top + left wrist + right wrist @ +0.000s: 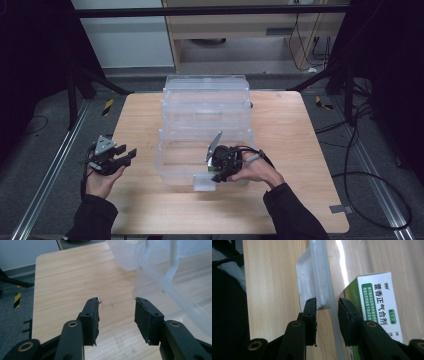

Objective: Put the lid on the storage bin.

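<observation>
While the clear plastic box sits in the middle of the wooden table, its long axis runs away from the person, with the opened lid standing at the far end and the latch tab at the near wall pointing back toward the person. Over that near wall the right gripper hangs, and in the right gripper view its jaws stand partly apart astride the thin wall, one outside and one inside, not visibly pressed against it. Just inside lies a green and white carton, flat and rectangular, printed with Chinese characters; its long side runs along the wall and its lower end is cut off by the jaw and the picture's edge. From the high view the carton is hard to make out behind the hand and gripper. Well to the left of the box, the left gripper is held above the table with jaws wide and empty; its pads look frayed at the edges. Translucent walls blur the wood grain behind them
</observation>
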